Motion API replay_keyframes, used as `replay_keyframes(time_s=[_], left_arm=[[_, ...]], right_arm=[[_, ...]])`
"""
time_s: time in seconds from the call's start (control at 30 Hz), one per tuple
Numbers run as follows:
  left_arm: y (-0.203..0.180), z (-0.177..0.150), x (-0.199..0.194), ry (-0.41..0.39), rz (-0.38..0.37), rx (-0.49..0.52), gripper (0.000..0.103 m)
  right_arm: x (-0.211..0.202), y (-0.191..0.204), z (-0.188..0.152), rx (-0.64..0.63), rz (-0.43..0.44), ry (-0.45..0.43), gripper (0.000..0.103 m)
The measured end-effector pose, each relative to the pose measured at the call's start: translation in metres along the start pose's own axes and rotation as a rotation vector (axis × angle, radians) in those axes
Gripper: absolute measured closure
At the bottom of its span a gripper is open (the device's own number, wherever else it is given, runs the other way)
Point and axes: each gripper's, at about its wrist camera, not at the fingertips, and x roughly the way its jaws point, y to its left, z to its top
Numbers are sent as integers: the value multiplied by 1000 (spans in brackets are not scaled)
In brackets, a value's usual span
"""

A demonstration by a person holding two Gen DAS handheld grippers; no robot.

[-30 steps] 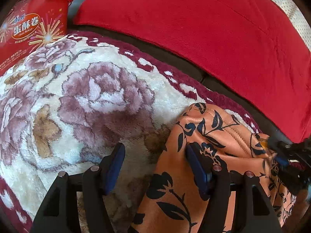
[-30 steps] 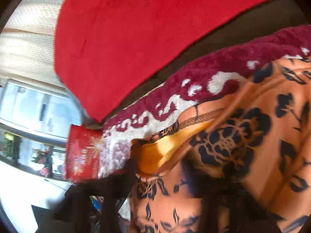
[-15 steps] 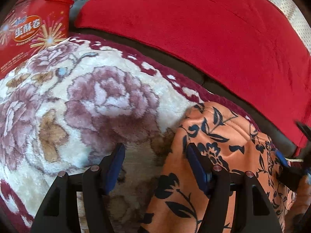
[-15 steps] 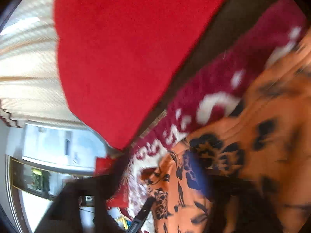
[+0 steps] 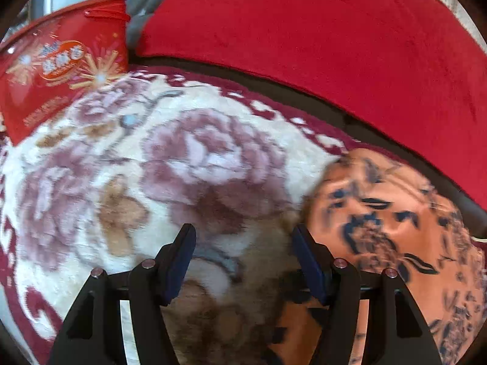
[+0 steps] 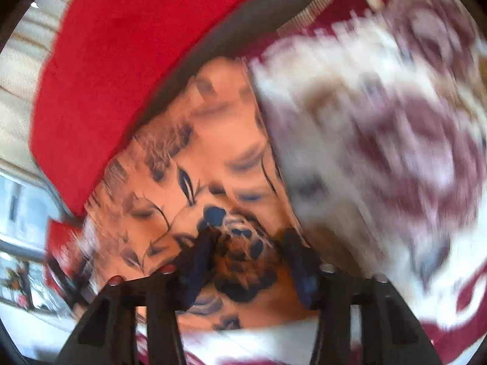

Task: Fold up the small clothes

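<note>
Left wrist view: the left gripper (image 5: 242,255) is hovering with jaws apart and nothing between them over a plush floral blanket (image 5: 170,164). Just right of its right finger, the orange flowered garment (image 5: 386,222) is lying on the blanket. Farther off to the left a red box (image 5: 57,67) is standing, and a red cushion (image 5: 304,30) is spreading across the far side.

Right wrist view, blurred: the right gripper (image 6: 248,258) has just been closing, its jaws part-open with a bunched dark fold of the garment (image 6: 213,158) sitting between them; whether the pads are pressing it I cannot tell. Beyond it the garment is stretching toward the cushion (image 6: 127,48), with the blanket (image 6: 380,140) to the right.
</note>
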Motion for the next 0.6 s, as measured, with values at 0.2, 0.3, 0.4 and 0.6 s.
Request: replay_keyframes(time_s=[0.2, 0.3, 0.4, 0.6], left_arm=[[12, -3, -20, 54, -159, -32, 36], [14, -12, -36, 179, -375, -54, 36], [16, -21, -60, 211, -488, -10, 26], [58, -30, -51, 249, -287, -39, 19]], right_arm=[[-59, 10, -4, 8, 36, -117, 38], [-66, 10, -2, 8, 28, -164, 20], [-63, -19, 6, 74, 21, -144, 20], [-35, -22, -2, 96, 84, -85, 20]])
